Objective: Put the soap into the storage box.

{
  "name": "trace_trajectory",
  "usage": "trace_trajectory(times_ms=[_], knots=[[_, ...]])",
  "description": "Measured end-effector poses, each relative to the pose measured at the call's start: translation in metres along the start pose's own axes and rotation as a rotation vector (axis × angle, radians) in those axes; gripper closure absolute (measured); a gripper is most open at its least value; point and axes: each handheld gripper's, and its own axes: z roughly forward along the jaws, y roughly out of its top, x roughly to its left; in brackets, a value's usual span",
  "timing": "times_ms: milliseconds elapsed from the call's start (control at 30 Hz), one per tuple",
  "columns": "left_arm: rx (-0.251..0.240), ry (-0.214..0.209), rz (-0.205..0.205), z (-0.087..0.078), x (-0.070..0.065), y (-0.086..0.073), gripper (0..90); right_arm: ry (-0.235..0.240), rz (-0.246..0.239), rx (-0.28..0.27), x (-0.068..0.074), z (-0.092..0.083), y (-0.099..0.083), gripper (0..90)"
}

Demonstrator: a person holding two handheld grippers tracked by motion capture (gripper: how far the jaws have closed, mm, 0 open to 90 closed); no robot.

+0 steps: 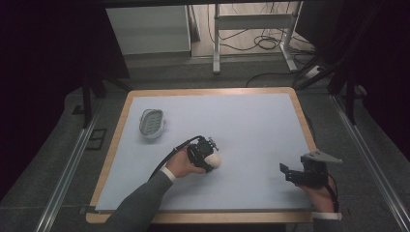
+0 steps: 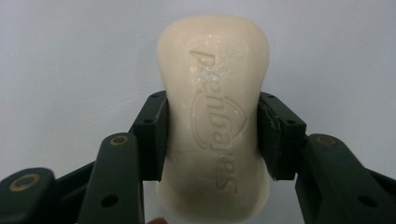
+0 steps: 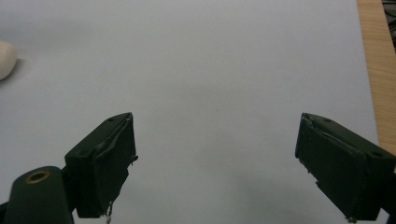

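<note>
Squeezing the soap bar [image 2: 213, 116] with my left gripper [image 2: 212, 135], pads tight on both sides, mid-table on the white mat [image 1: 251, 121]. The soap dish [image 1: 152, 123] sits empty, well apart at far left. My right gripper [image 3: 215, 158] hangs with jaws wide, holding nothing.

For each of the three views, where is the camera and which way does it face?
High view: above the person's side, looking forward and down on the table; both forearms, left gripper, right gripper, soap dish.
Left gripper view: on the left gripper, looking along its jaws, which clamp the soap bar.
Right gripper view: on the right gripper, looking across the mat; jaws wide apart.
Shared: the soap bar appears in all three, at the right gripper view's left edge.
</note>
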Motion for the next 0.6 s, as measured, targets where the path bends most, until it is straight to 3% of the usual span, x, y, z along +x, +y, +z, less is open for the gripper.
trace_trajectory(times_ms=[267,600], knots=[[-0.039,0.009,-0.027,-0.014,0.009,-0.003,49.7,-0.018,0.009,-0.010,-0.002,-0.002,0.000,12.0],[-0.055,0.027,-0.064,-0.029,0.024,-0.008,49.7,-0.022,0.012,-0.008,-0.003,-0.001,-0.001,11.9]])
